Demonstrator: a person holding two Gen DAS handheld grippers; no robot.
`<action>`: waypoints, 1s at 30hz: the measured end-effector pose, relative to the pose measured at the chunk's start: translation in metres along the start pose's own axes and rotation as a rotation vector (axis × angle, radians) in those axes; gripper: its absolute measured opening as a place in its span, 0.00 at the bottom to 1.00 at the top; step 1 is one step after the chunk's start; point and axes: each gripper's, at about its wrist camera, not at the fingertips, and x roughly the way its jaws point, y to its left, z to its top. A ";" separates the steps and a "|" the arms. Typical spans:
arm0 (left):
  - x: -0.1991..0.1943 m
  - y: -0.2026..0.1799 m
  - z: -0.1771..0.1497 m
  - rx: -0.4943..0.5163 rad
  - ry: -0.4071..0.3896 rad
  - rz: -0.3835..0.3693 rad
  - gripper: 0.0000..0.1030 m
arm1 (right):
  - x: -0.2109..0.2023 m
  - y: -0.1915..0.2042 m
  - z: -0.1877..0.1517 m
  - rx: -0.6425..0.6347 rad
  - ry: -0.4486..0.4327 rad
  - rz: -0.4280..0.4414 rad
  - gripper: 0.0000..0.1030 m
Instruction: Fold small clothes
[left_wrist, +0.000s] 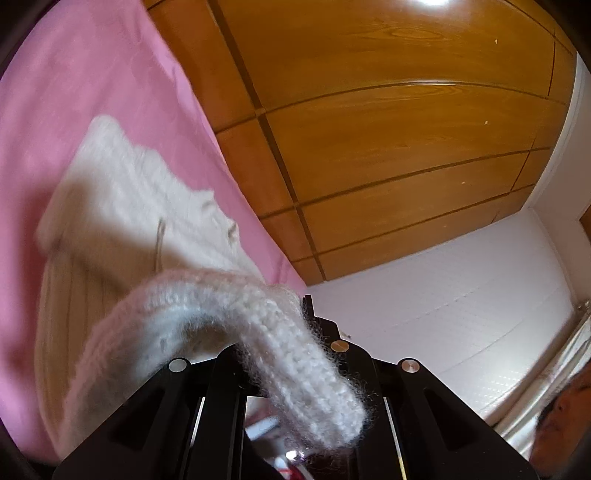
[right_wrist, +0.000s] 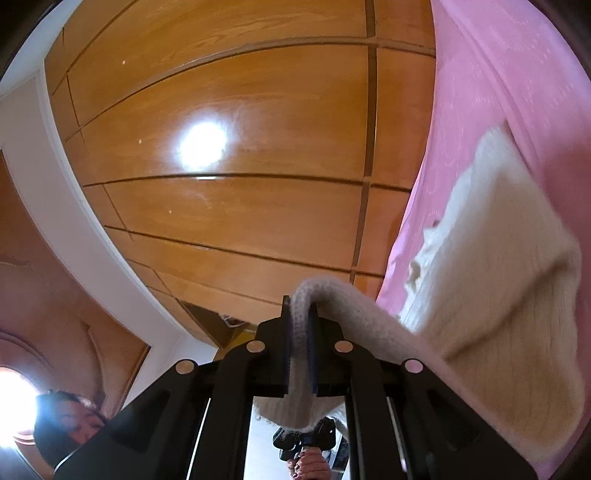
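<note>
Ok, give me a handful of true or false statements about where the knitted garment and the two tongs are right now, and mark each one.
1. The right tongs are shut on an edge of the cream knitted garment. True.
2. The left tongs are open and hold nothing. False: a fuzzy edge of the knitted garment runs into them, and they look shut on it.
3. Pink fabric lies behind the garment. True.
4. The cloth behind the garment is blue. False: it is pink.
5. Both cameras see glossy wooden panels. True; they also fill much of the left wrist view.
6. The garment is dark green. False: it is cream-white.
</note>
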 end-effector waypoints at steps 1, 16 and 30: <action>0.007 0.000 0.008 0.023 -0.005 0.021 0.06 | 0.002 -0.002 0.007 -0.006 -0.014 -0.015 0.06; 0.047 0.047 0.024 0.241 -0.142 0.485 0.65 | 0.020 -0.067 0.022 -0.184 -0.136 -0.454 0.14; 0.051 0.013 0.004 0.474 -0.152 0.720 0.70 | 0.115 -0.001 -0.041 -0.764 0.179 -1.026 0.62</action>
